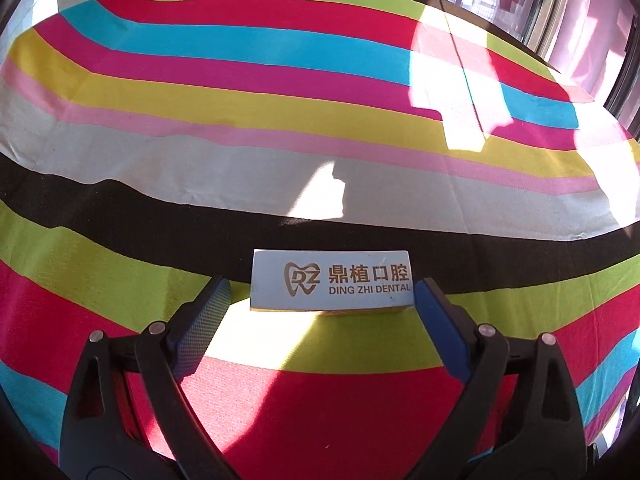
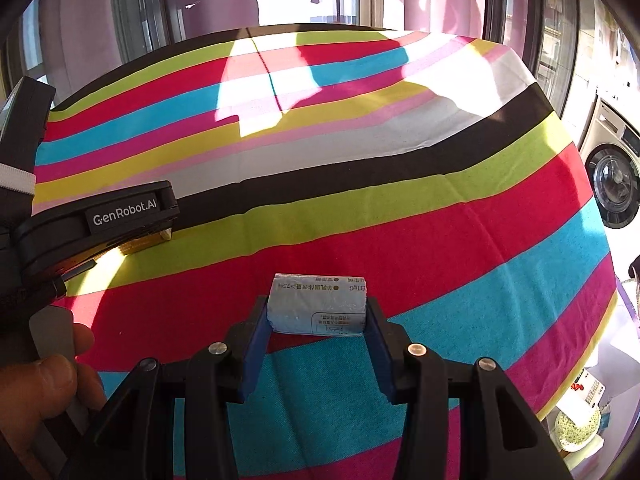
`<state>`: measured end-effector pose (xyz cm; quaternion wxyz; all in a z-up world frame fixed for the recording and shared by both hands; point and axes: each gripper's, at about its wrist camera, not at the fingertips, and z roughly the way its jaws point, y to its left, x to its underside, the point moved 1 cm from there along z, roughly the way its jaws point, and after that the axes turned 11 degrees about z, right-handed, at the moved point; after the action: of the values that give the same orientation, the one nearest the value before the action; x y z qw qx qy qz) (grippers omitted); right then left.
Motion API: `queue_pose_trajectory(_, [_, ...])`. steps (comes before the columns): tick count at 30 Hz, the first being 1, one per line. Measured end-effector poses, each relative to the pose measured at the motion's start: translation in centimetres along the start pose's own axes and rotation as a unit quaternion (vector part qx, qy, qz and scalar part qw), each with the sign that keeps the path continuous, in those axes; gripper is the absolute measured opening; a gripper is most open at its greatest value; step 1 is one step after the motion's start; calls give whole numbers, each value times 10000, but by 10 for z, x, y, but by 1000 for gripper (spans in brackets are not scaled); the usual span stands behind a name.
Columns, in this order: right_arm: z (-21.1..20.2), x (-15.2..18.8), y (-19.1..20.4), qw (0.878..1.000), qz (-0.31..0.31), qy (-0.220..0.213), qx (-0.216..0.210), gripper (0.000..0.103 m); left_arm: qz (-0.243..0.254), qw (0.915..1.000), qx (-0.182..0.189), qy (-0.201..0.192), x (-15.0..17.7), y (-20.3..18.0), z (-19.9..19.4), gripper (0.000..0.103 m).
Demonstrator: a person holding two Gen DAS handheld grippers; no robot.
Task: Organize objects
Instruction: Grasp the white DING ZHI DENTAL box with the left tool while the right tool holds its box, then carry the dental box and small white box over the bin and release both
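A pale blue box printed "DING ZHI DENTAL" lies on the striped tablecloth. My left gripper is open around its near side; the right finger touches the box's right end, and a gap shows at the left finger. In the right wrist view the left gripper is at the left edge, over a gold-edged corner of the box. My right gripper is shut on a small silver-blue wrapped packet, held low over the cloth.
The striped cloth covers the whole table, with sun patches on it. A washing machine stands beyond the right edge. Boxes and a round spotted object sit low at the right. Windows and pink curtains are behind.
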<state>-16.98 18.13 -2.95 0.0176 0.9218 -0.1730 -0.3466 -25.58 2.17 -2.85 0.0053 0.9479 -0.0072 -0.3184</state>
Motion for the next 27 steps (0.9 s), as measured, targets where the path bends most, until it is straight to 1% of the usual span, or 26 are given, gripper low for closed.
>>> queue_pose_trajectory(2, [1,-1,1,10000,-10,4,8,47,213,9997,-138,-46,2,-4,2,94])
queue_pose_trajectory(3, [3,-1,1,10000,-13,6,15,47,279,9995,-175,-33,1,-6,4,91])
queue_pose_trajectory(4, [2,-1,1,10000,-19,9,21,47,324,9993,-144,-73,-2,-8,5,84])
queue_pose_trajectory(8, [4,-1,1,10000,-32,17,35,47,412,9991,-43,-105,0,-9,2,84])
queue_pose_trajectory(13, [2,1,0,10000,8,91,-25,47,308,9993,171,-142,15,-2,-14,84])
queue_pose_trajectory(17, [-1,3,-2,9998,68,168,-109,47,43,9993,357,-136,37,8,-33,84])
queue_pose_trajectory(22, [-11,7,-3,9995,69,232,-220,47,-268,9971,694,-143,51,15,-56,84])
queue_pose_trajectory(27, [-29,12,-8,9995,-32,192,-231,46,-262,9948,975,-151,73,6,-78,84])
